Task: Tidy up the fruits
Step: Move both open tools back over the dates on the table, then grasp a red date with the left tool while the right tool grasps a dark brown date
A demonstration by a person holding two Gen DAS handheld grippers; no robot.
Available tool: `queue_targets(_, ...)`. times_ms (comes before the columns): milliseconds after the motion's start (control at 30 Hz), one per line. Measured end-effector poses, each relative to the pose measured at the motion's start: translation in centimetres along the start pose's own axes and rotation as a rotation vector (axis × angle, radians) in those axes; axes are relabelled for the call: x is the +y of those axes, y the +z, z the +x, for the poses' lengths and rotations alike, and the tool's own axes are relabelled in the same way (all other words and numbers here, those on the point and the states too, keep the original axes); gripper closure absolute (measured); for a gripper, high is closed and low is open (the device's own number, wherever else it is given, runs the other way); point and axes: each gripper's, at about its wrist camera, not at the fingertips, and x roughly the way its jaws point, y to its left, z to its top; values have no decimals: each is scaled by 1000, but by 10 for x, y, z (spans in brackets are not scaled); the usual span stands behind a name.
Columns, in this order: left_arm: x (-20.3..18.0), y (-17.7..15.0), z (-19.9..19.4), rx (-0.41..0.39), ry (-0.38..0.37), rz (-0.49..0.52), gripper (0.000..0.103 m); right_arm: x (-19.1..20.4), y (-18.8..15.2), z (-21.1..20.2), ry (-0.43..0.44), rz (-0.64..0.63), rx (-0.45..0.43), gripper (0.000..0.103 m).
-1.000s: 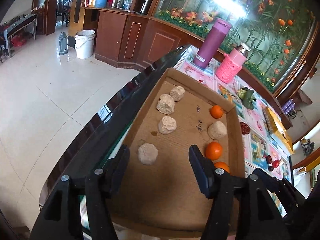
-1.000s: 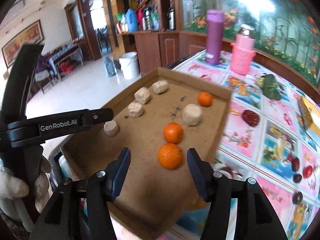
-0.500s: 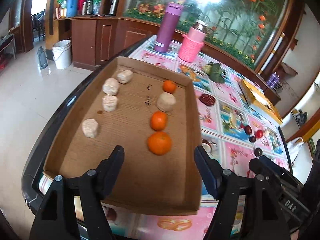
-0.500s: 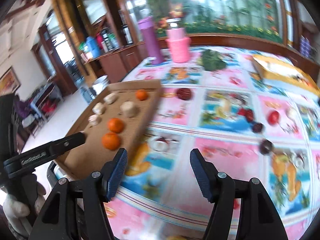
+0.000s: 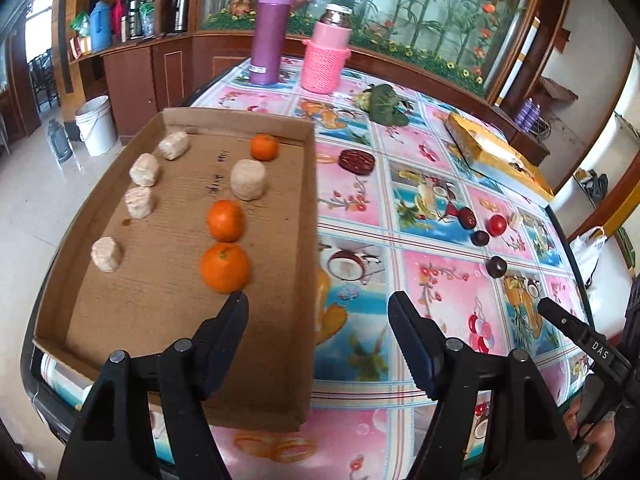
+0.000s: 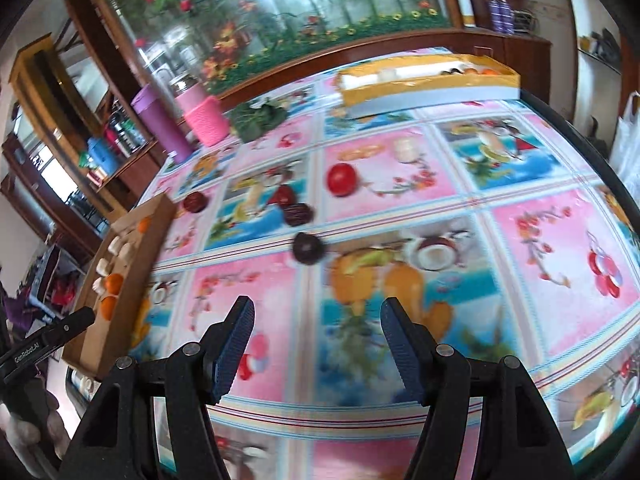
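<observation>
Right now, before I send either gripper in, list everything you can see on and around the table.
Cardboard tray: 1, brown, table's left edge.
Oranges: 3, orange, in tray's right column.
Beige lumps: 5, pale, in tray.
Dark fruits: several, maroon to near black, loose on tablecloth.
Red fruit: 1, red, mid-table.
Flask: 1, purple, far end.
Knit-covered jar: 1, pink, beside flask.
Leafy greens: 1, green, far end.
Yellow box: 1, far right.
Left gripper: open, empty.
Right gripper: open, empty.
</observation>
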Motion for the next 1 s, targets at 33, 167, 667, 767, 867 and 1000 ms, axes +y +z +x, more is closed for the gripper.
queue_targets(33, -5, 1, 3, 4, -1, 10, 31, -4, 0, 0, -3, 6, 4, 33)
queue_targets(167, -23, 12, 15, 19, -16, 51, 31, -13, 6, 5, -7, -5, 21, 33)
queue_targets(667, -77, 123, 141, 115, 32, 275, 32, 8, 30, 40, 22, -96, 72, 33)
queue_targets(767, -77, 123, 163, 156, 54, 293, 32, 13, 35, 48, 8, -122, 79, 33)
queue_targets(867, -75, 121, 178, 194, 73, 290, 32, 16, 38, 59, -2, -144, 95, 33)
queue_targets(1000, -78, 123, 182, 200, 64, 285, 32, 19, 39, 74, -18, -159, 119, 33)
